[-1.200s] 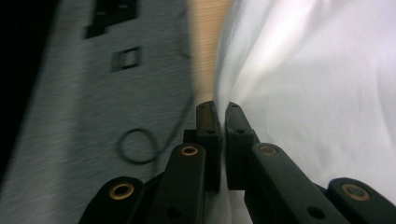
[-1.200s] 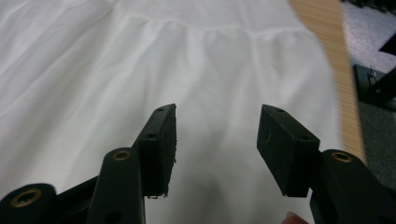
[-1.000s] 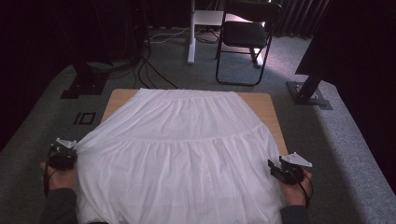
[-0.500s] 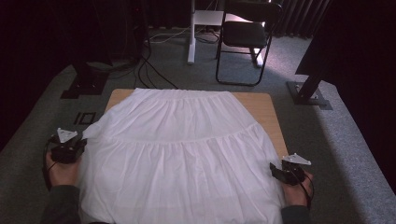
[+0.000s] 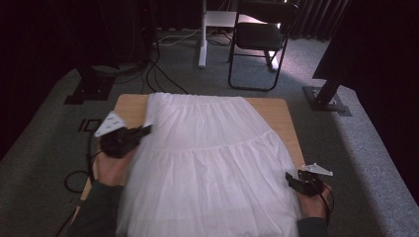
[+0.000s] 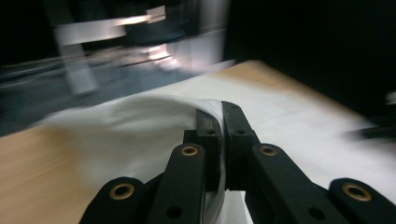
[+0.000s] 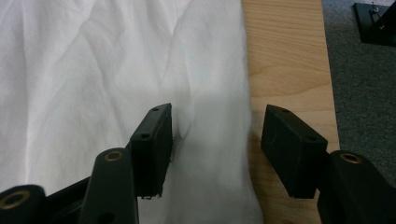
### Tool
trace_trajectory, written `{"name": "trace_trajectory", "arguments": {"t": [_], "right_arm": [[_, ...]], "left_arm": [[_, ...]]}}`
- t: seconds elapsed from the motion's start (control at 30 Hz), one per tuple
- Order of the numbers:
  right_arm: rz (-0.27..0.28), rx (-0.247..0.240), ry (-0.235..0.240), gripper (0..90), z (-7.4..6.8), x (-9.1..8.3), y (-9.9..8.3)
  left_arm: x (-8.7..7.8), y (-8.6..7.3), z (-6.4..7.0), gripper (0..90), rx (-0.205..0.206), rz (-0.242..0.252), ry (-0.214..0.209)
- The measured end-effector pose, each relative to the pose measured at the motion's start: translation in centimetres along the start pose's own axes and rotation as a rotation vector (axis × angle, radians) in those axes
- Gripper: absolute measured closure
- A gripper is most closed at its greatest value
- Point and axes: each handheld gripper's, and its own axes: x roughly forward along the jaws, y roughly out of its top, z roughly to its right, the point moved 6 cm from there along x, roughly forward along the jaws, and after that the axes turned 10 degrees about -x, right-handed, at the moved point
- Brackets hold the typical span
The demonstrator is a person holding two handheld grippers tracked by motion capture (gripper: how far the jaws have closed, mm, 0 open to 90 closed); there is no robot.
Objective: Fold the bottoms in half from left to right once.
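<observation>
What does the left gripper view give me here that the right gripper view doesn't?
Left gripper view: the left gripper has its jaws shut on a lifted fold of the white skirt, with blurred furniture beyond the table. Right gripper view: the right gripper has its jaws open, straddling the skirt's edge, one jaw over cloth, the other over bare wood, with grey carpet past the table's edge. Both show the white skirt spread on the wooden table.
</observation>
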Motion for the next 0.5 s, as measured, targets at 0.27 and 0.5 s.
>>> {"name": "trace_trajectory", "arguments": {"t": [0.27,0.5], "right_arm": [[0.009,0.000,-0.002,42.6,0.0,0.0,0.0],[0.004,0.002,-0.004,42.5,0.0,0.0,0.0]], "left_arm": [[11.6,-4.4,9.4,88.2,0.006,-0.119,-0.291],[17.6,-11.7,11.0,82.2,0.027,-0.273,-0.282]]}}
